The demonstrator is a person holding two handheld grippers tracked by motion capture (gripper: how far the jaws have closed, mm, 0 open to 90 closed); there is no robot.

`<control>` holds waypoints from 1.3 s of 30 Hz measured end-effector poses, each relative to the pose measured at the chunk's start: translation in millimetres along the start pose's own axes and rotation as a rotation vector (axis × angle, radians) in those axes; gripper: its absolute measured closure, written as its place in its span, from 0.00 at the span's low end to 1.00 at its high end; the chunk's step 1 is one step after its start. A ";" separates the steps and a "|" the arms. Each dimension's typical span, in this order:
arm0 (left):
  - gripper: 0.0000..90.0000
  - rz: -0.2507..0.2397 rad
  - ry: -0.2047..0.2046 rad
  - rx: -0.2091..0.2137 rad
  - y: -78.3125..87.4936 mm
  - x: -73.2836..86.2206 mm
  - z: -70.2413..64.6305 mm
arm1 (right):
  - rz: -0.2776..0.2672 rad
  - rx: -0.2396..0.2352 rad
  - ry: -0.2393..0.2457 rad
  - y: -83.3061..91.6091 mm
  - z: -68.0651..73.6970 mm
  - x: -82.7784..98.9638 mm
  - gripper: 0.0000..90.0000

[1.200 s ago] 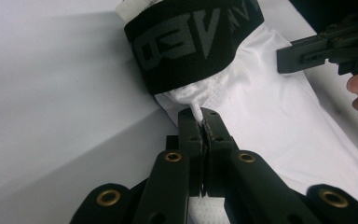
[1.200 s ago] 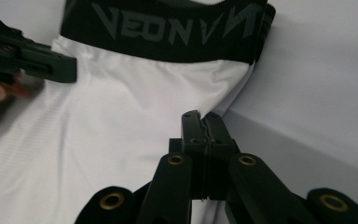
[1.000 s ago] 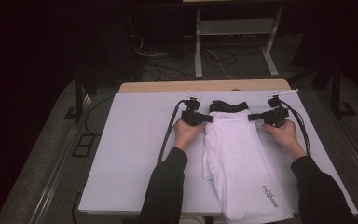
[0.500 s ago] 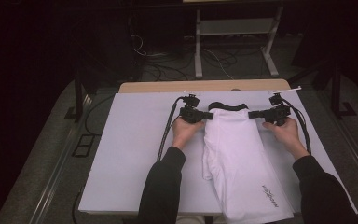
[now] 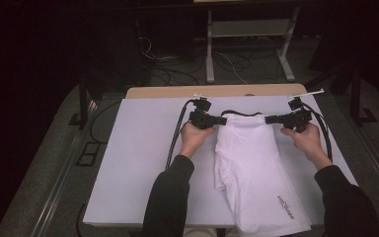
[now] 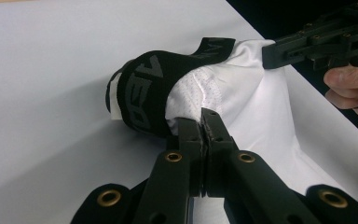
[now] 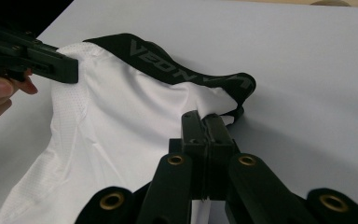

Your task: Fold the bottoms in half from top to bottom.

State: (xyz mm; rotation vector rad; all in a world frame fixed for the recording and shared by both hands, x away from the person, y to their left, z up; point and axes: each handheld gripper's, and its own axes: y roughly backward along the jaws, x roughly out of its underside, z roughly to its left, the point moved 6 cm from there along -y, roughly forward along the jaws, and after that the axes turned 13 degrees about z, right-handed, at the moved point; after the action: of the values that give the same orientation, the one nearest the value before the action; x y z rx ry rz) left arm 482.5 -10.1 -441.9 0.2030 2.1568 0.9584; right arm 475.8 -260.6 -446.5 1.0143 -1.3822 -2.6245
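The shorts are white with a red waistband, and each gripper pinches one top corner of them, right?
Not quite: the waistband is black with grey letters, not red, as the left gripper view shows. The rest holds: the shorts are white, and the left gripper and the right gripper each pinch one top corner.

One white garment, apparently shorts; one black waistband; two grippers: left gripper, right gripper; one table.
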 end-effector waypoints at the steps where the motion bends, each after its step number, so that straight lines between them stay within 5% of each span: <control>1: 0.96 -0.001 -0.001 0.002 1.1 -0.3 -1.6 | 0.001 0.002 0.003 1.3 1.1 0.1 0.98; 39: 0.97 -0.021 -0.101 0.050 30.7 7.2 -54.5 | -0.056 -0.023 0.068 40.9 30.1 26.6 0.98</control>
State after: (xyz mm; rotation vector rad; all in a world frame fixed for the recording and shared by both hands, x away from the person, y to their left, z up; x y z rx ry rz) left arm 435.0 -16.6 -401.1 0.2476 2.0876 0.8645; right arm 426.9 -271.2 -418.5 1.1449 -1.3251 -2.6119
